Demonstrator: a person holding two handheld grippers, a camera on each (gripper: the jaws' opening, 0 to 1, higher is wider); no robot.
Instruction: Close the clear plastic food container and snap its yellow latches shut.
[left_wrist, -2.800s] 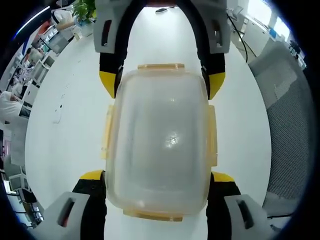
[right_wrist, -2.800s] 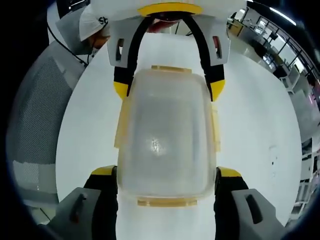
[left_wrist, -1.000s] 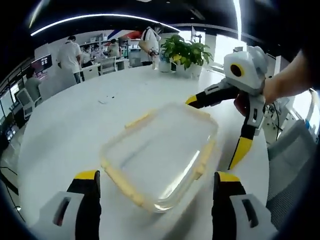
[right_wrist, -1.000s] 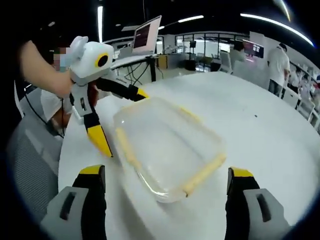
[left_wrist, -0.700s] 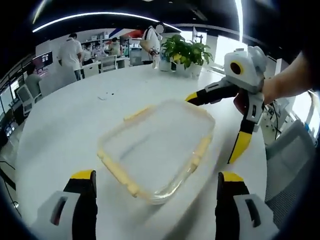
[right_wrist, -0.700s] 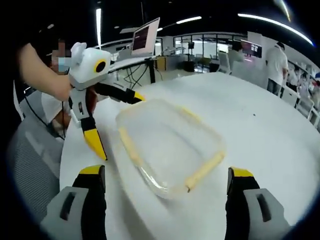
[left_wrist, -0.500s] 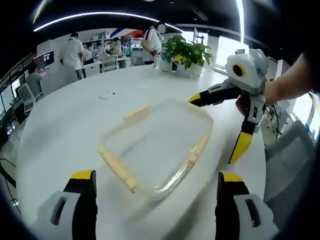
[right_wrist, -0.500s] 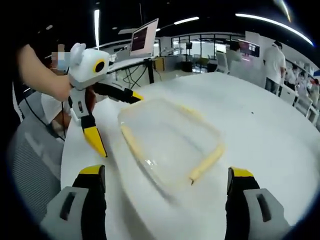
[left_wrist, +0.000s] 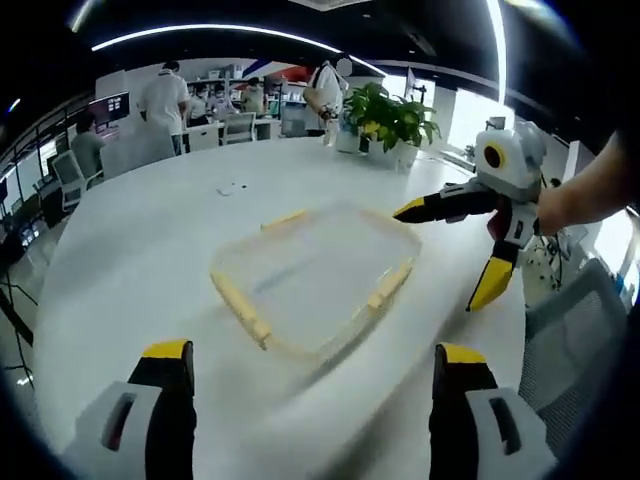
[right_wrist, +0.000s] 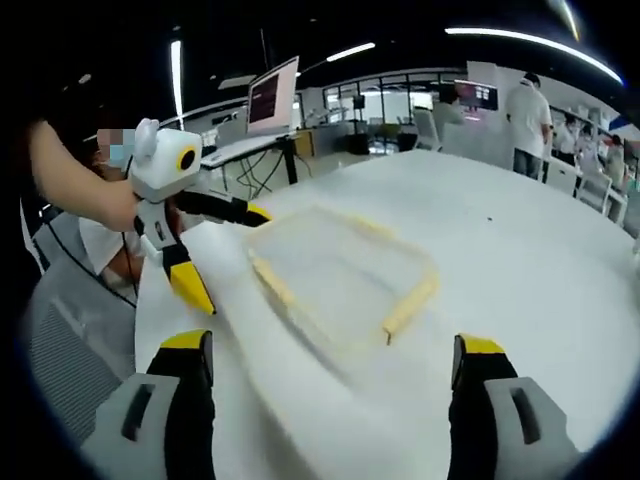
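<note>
I see the clear container (left_wrist: 315, 285) lying flat on the round white table (left_wrist: 130, 260), lid on, yellow latches (left_wrist: 240, 309) along its sides, well in from the table's edges. My left gripper (left_wrist: 312, 400) hangs back from it with both jaws spread wide and nothing between them; my right gripper (right_wrist: 330, 395) is likewise released and apart from it. In the left gripper view a potted plant (left_wrist: 390, 118) stands at the far edge, with people beyond. In the right gripper view a laptop (right_wrist: 272, 98) sits on a desk behind the table.
</note>
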